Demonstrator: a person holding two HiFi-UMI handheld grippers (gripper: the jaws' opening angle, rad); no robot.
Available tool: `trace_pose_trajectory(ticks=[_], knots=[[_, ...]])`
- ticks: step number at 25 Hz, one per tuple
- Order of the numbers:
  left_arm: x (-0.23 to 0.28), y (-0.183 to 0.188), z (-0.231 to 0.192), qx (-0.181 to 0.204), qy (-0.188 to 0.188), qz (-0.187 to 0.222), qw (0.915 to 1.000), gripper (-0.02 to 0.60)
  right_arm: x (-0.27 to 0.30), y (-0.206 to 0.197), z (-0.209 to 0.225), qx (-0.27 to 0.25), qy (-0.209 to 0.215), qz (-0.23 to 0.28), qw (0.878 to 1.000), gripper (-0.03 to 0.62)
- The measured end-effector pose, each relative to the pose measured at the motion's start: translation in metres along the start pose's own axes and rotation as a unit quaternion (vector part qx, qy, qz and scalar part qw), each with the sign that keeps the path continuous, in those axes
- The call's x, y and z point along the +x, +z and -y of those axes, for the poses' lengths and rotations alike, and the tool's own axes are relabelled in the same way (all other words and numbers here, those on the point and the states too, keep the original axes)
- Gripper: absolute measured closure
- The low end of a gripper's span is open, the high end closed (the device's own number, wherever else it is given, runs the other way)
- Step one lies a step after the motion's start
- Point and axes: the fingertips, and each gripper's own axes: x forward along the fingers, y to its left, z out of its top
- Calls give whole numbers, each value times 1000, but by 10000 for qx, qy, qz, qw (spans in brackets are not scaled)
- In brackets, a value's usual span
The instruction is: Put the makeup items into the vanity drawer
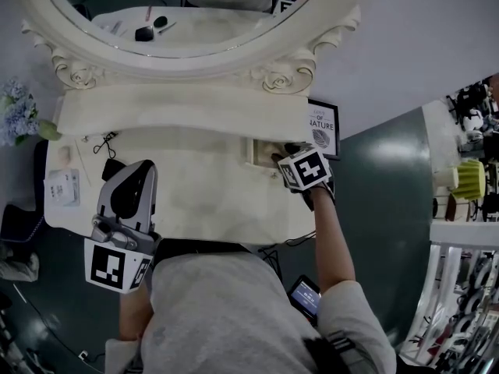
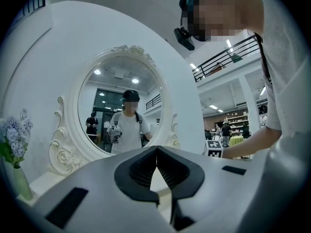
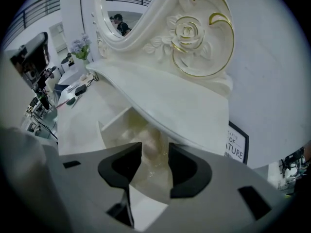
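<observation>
Now the right gripper (image 3: 155, 152), jaws apart, points into the drawer (image 3: 112, 125).

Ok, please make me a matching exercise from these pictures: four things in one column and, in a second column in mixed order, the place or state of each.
Things:
1. left gripper
2. right gripper
3. flowers
4. framed print

Places or states:
A. at the right side of the vanity
B. jaws apart, over the open drawer
C. at the vanity's left side
D. jaws together, nothing between them

Pairs: 1-D, 2-B, 3-C, 4-A
</observation>
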Motion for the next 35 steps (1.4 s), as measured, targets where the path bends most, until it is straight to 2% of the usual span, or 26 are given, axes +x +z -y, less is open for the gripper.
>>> trace_pose_trajectory(ticks=[6, 10, 11, 14, 18, 25, 35], knots=[[-2, 6, 2, 42, -81, 67, 9999, 566, -21, 9, -2, 236, 1, 563, 9981, 425], [-3, 8, 3, 51, -162, 114, 9998, 566, -39, 19, -13, 550, 93, 1144, 9919, 544], [-3, 9, 3, 55, -185, 130, 9997, 566, -42, 21, -17, 602, 128, 1293, 9897, 556], [-5, 12, 3, 68, -246, 159, 9995, 566, -50, 26, -29, 673, 208, 1668, 9835, 565], [-11, 16, -2, 95, -308, 185, 9993, 566, -62, 33, -42, 744, 62, 2142, 9739, 566], [-27, 23, -16, 117, -404, 235, 9988, 566, -87, 51, -71, 1100, -53, 3013, 9472, 566], [-50, 31, -32, 120, -622, 316, 9975, 566, -112, 63, -118, 1214, -201, 3594, 9250, 566]])
